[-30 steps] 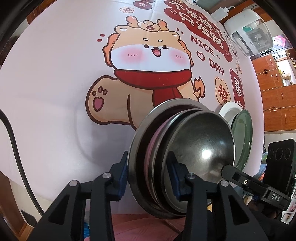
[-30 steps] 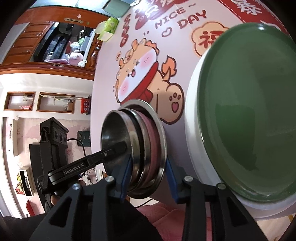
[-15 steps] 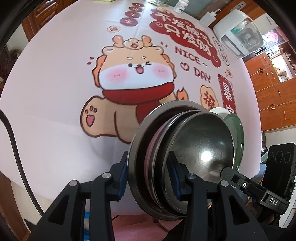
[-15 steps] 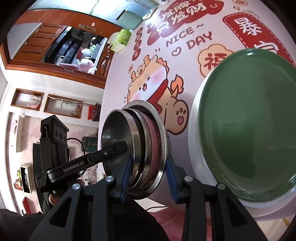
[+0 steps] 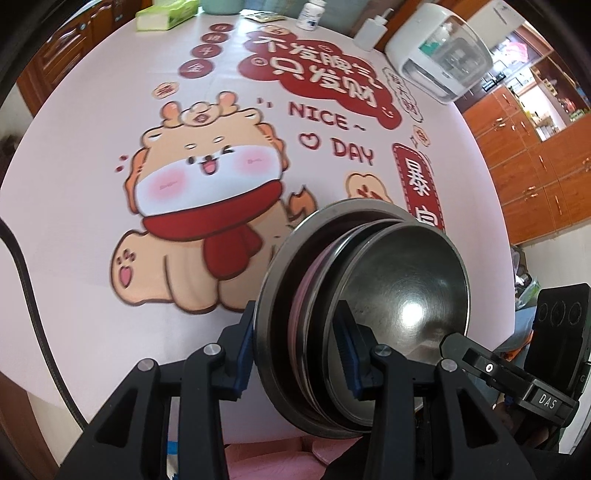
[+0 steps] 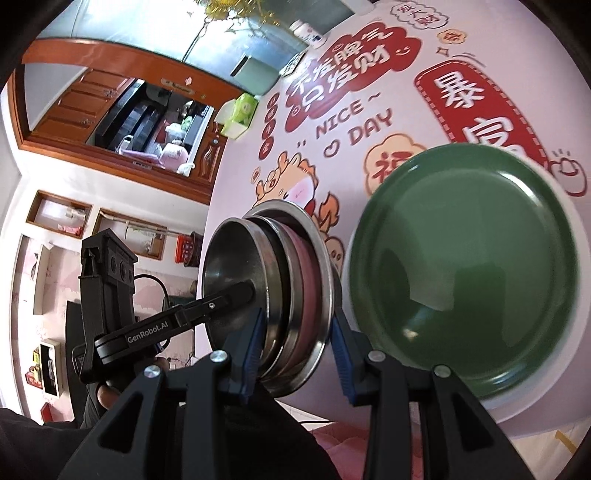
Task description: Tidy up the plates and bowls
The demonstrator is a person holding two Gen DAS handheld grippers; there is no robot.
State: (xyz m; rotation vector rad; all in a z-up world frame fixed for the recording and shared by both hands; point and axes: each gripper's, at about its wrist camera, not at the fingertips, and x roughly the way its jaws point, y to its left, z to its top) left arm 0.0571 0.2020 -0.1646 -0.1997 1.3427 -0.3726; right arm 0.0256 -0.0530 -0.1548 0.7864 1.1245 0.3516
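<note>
Beside the tissue box point(image 5: 165, 14): three nested steel bowls point(image 5: 399, 295), one green plate point(image 6: 465, 266), two bottles point(image 5: 311, 14).

A nested stack of bowls point(image 5: 369, 317) sits between both tongs at the desk's point(image 5: 74, 155) near edge. A plate point(image 6: 465, 269) lies on the desk just right of it. A tissue box point(image 5: 166, 14), bottles point(image 5: 312, 14) and an appliance point(image 5: 439, 62) line the far edge.

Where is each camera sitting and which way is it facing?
Left wrist: on the left tongs, looking along them over the cartoon tablecloth; they clamp a stack of nested bowls, the right tongs' finger showing at right.
Right wrist: on the right tongs, gripping that stack beside a green plate; the left tongs and part of a hand show at left.
Shared: stack, tablecloth, each other's tongs.
</note>
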